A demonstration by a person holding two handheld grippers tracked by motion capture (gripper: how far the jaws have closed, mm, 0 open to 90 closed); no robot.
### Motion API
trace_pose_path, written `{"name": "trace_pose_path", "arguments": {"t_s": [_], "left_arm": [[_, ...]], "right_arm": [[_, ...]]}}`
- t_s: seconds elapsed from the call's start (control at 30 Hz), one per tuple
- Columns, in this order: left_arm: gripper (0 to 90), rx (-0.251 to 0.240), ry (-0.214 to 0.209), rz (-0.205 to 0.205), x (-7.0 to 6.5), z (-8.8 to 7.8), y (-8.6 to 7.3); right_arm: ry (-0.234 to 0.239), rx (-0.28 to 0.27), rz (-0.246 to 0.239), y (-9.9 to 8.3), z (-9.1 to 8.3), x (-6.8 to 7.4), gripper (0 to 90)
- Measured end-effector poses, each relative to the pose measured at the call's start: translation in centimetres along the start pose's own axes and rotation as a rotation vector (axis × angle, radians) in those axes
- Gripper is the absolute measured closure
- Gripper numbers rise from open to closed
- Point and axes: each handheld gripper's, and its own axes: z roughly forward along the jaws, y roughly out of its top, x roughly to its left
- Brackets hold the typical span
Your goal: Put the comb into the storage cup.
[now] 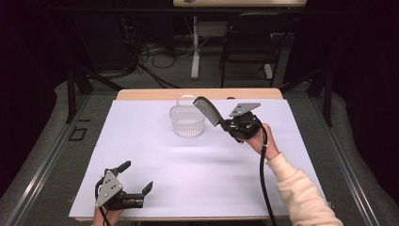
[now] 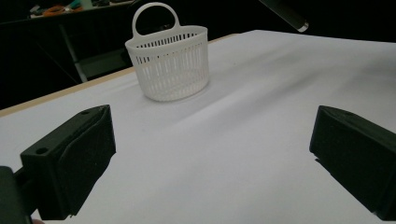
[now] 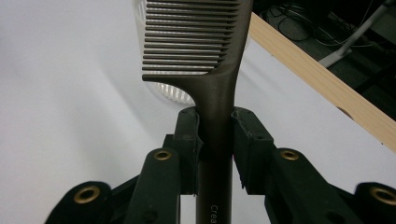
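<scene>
Comb (image 3: 212, 70) sits clamped by its handle in my right gripper (image 1: 229, 125), teeth end held up over the near-right rim of the white basket (image 1: 187, 121), which stands on the white table sheet (image 1: 197, 160) toward the far side. Left gripper (image 1: 136, 179) rests near-left w/ jaws wide apart, nothing between them, well apart from basket & comb.

— What are you holding there?
— A dark brown comb (image 1: 207, 109) with a long straight handle and one row of fine teeth. Your grip is on the handle, so the toothed end sticks out up and toward ten o'clock, tilted in the air above the table.
— And the basket?
— The small white slotted basket (image 1: 187, 120) with its loop handle stands upright, just at nine o'clock of the comb's teeth.
</scene>
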Motion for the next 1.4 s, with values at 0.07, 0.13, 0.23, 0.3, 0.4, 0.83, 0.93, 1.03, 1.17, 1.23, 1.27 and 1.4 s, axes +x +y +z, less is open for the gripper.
{"name": "trace_pose_path", "arguments": {"t_s": [0.07, 0.13, 0.23, 0.3, 0.4, 0.83, 0.93, 1.03, 1.17, 1.23, 1.27, 1.4], "left_arm": [[0.3, 0.000, 0.000, 0.000, 0.0, 0.0, 0.0], [0.3, 0.001, 0.000, -0.002, 0.0, 0.0, 0.0], [0.2, 0.003, -0.001, -0.003, 0.0, 0.1, 0.0], [0.3, 0.002, -0.001, -0.003, 0.0, 0.1, 0.0], [0.3, 0.002, -0.003, -0.004, 0.0, 0.1, 0.0], [0.4, 0.001, -0.006, -0.007, 0.0, 0.1, 0.0], [0.4, 0.003, -0.008, -0.006, 0.0, 0.1, 0.0], [0.4, 0.001, -0.009, -0.006, 0.0, 0.2, 0.0], [0.4, 0.000, -0.007, -0.008, 0.0, 0.2, 0.0], [0.4, -0.002, -0.009, -0.010, 0.0, 0.2, 0.0], [0.4, -0.003, -0.009, -0.010, 0.0, 0.2, 0.0], [0.4, -0.006, -0.009, -0.011, 0.0, 0.1, 0.0]], "right_arm": [[-0.001, -0.002, 0.001, 0.1, 0.0, -0.1, 72.7], [-0.004, -0.004, -0.003, 0.3, 0.1, -0.2, 72.7], [-0.009, -0.004, 0.005, 0.5, 0.1, -0.4, 72.7], [-0.011, -0.012, 0.006, 0.7, 0.2, -0.5, 72.7], [-0.017, -0.010, -0.001, 1.1, 0.3, -0.6, 72.7], [-0.025, -0.008, -0.013, 2.4, 0.7, -0.5, 72.7], [-0.028, -0.008, -0.023, 2.7, 0.8, -0.4, 72.7], [-0.030, -0.008, -0.025, 2.9, 0.9, -0.4, 72.7], [-0.030, -0.007, -0.025, 3.1, 0.9, -0.3, 72.7], [-0.034, -0.007, -0.031, 3.1, 1.0, -0.4, 72.7], [-0.035, -0.007, -0.031, 3.2, 1.0, -0.4, 72.7], [-0.039, -0.011, -0.038, 3.6, 0.9, -0.4, 72.7]]}}
